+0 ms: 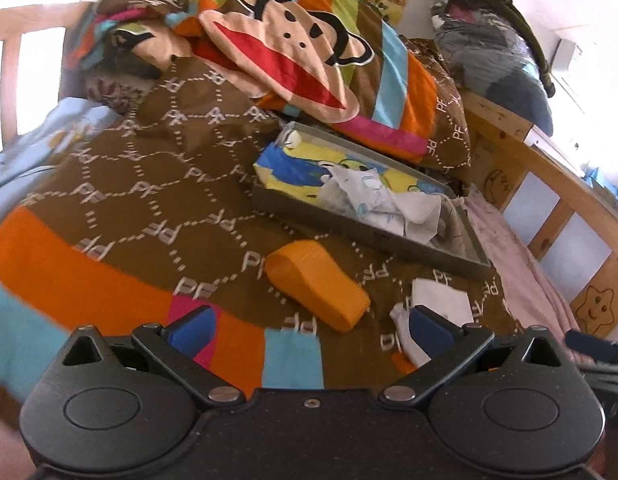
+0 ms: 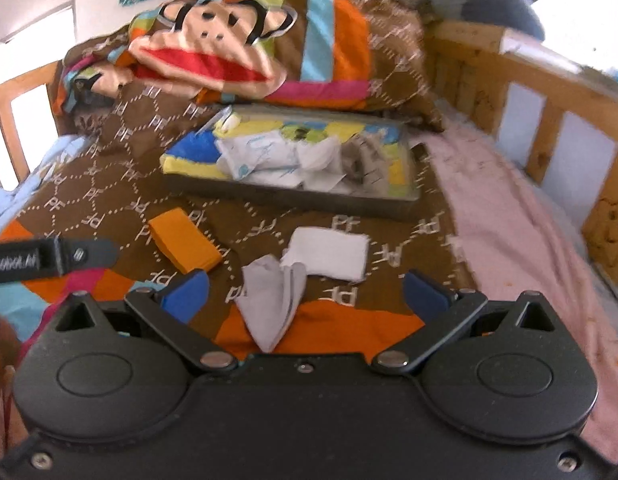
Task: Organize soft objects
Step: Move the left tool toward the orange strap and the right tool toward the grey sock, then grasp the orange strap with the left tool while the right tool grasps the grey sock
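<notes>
Both grippers hover above the bed, pointing at the headboard end. Left gripper [image 1: 311, 326]: fingers apart, nothing between them. Right gripper [image 2: 305, 292]: fingers apart too, empty.

Soft things left loose on the brown PF-print duvet [image 1: 161, 184]: orange folded cloth [image 2: 183, 245], white folded cloth [image 2: 329, 254], crumpled grey-white cloth [image 2: 273, 300]. Grey tray [image 2: 285, 197] sits further up the duvet, just below the monkey-face pillow [image 2: 207, 54], already holding a blue-yellow cartoon cloth [image 2: 197, 152] and crumpled white pieces [image 2: 269, 160].

Key relation: the grey-white cloth lies nearly centred between the right gripper's fingers, right under its nose, long axis running roughly along the gripper's forward direction, narrow end towards the camera. It touches or overlaps the white folded cloth's near-left corner; cannot tell which. Right gripper is clearly nearer to both. In the left wrist view the orange cloth sits just ahead of the left fingers and slightly right of centre, long axis diagonal, far-left to near-right; the white pieces are partly hidden behind the left gripper's right finger.

Judgement: right takes the grey-white cloth, left takes orange; both then go forward to the tray. Risk: the pinch drags the white folded cloth along.

Pink sheet [image 2: 521, 240] runs along the duvet's right edge, beside the wooden rail [image 2: 557, 92].
</notes>
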